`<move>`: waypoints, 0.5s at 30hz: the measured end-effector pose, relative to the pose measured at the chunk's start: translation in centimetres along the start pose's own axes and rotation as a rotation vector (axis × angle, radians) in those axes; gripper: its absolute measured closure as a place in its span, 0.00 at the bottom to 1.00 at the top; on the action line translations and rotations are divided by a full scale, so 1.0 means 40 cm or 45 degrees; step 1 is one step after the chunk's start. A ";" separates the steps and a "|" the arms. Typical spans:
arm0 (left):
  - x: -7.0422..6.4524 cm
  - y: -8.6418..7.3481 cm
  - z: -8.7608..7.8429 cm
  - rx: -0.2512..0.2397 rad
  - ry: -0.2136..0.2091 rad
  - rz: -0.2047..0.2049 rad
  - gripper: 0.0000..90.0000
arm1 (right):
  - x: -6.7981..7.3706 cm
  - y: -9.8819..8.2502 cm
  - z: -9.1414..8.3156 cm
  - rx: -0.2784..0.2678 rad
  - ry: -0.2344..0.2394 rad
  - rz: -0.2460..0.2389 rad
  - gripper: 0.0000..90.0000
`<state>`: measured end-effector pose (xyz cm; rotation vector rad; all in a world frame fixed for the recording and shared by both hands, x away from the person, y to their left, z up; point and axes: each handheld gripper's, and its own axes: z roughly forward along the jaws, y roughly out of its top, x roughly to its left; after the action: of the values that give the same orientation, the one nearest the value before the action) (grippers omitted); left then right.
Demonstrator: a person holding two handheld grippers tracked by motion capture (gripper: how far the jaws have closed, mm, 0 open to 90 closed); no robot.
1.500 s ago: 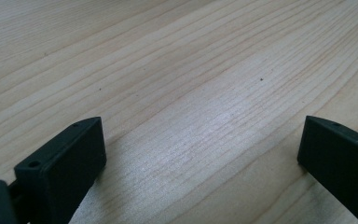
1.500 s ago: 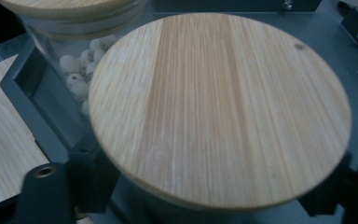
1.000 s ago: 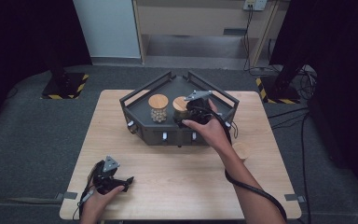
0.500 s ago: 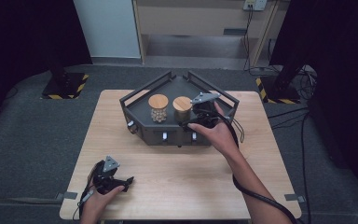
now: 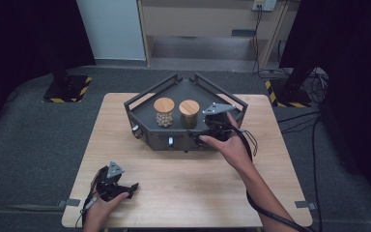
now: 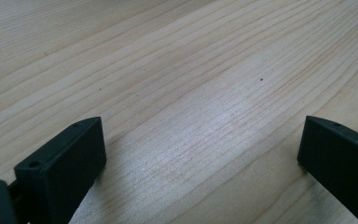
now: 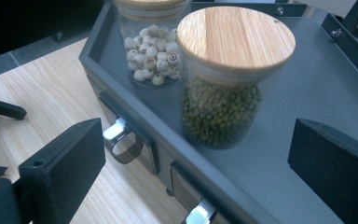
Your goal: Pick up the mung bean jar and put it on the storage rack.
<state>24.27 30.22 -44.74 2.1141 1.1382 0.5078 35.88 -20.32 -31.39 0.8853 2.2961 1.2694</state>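
Here the right tongs (image 7: 193, 172) gape wide and empty, just near of the green-bean jar (image 7: 223, 93) on the grey tray (image 5: 174, 99). The left tongs (image 6: 200, 154), equally open, rest on the table's (image 5: 183, 183) near-left corner.

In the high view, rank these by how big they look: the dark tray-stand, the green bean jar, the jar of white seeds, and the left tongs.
1. Dark tray-stand, by far the largest.
2. Left tongs, though they sit nearer the camera, so this place is unsure.
3. Green bean jar and jar of white seeds look alike in size; no ranking between them.
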 end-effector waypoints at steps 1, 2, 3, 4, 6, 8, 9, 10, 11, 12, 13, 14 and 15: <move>0.000 0.000 0.000 0.000 0.000 0.000 0.00 | 0.007 -0.014 -0.009 -0.009 0.004 -0.001 0.05; 0.000 0.000 0.000 0.000 0.000 0.000 0.00 | 0.012 -0.022 -0.013 -0.010 0.001 0.000 0.05; 0.000 0.000 0.000 0.000 0.000 0.000 0.00 | 0.016 -0.029 -0.017 -0.010 0.002 -0.004 0.05; 0.000 0.000 0.000 0.000 0.000 0.000 0.00 | 0.021 -0.036 -0.020 -0.011 0.003 -0.002 0.05; 0.000 0.000 0.000 0.000 0.000 0.000 0.00 | 0.025 -0.044 -0.022 -0.010 0.003 -0.004 0.05; 0.000 0.000 0.000 0.000 0.000 0.000 0.00 | 0.033 -0.059 -0.026 -0.011 0.001 -0.011 0.05; 0.000 0.000 0.000 0.000 0.000 0.000 0.00 | 0.037 -0.066 -0.028 -0.007 0.003 -0.006 0.05; 0.000 0.000 0.000 0.000 0.000 0.000 0.00 | 0.042 -0.074 -0.030 -0.007 0.001 -0.012 0.05; 0.000 0.000 0.000 0.000 0.000 0.000 0.00 | 0.046 -0.082 -0.031 -0.004 0.005 -0.012 0.05; 0.000 0.000 0.000 0.000 0.000 0.000 0.00 | 0.049 -0.088 -0.032 -0.002 0.006 -0.016 0.05; 0.000 0.000 0.000 0.000 0.000 0.000 0.00 | 0.052 -0.093 -0.032 -0.003 0.007 -0.018 0.05; 0.000 0.000 0.000 0.000 0.000 0.000 0.00 | 0.056 -0.098 -0.033 -0.002 0.010 -0.019 0.05; 0.000 0.000 0.000 0.000 0.000 0.000 0.00 | 0.060 -0.103 -0.033 0.002 0.010 -0.026 0.05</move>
<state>24.27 30.22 -44.74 2.1136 1.1383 0.5076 31.90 -21.15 -34.24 0.8568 2.3062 1.2652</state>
